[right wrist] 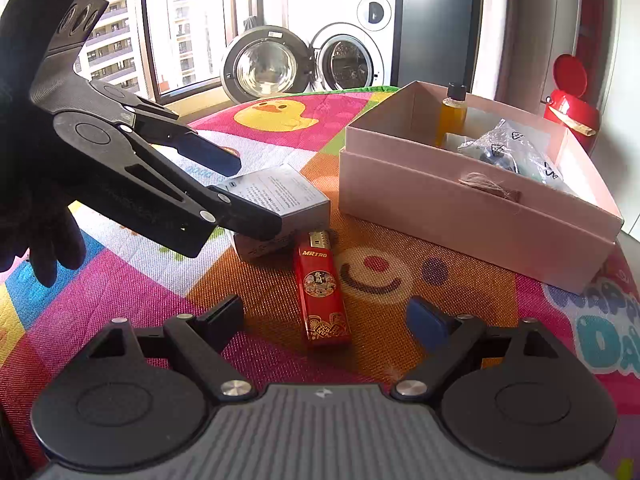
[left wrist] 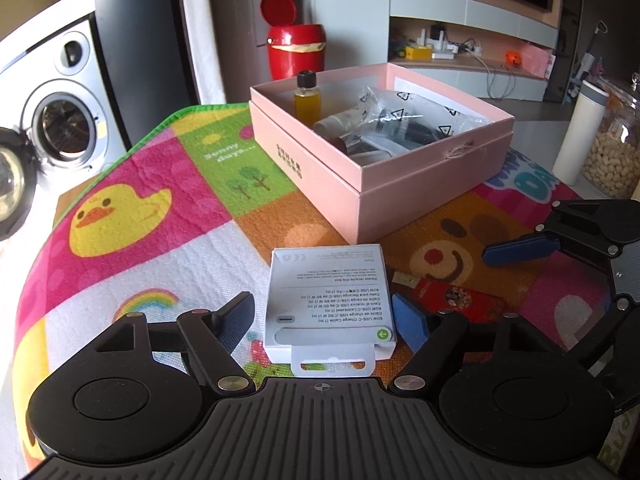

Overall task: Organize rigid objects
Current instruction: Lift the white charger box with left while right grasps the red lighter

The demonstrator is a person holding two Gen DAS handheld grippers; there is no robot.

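Colourful cartoon play mat (left wrist: 132,216) covering tabletop. Open pink cardboard box (left wrist: 400,196) toward far edge, part-filled w/ amber bottle (left wrist: 307,100) & plastic bag. White flat cable carton (left wrist: 332,304) near mat centre, btwn spread, unclenched left gripper (left wrist: 324,320) fingers, no contact visible. Red rectangular lighter (right wrist: 322,292) just beside carton, btwn released right gripper (right wrist: 328,322) fingers. Risk: closing off-centre tips carton into lighter.
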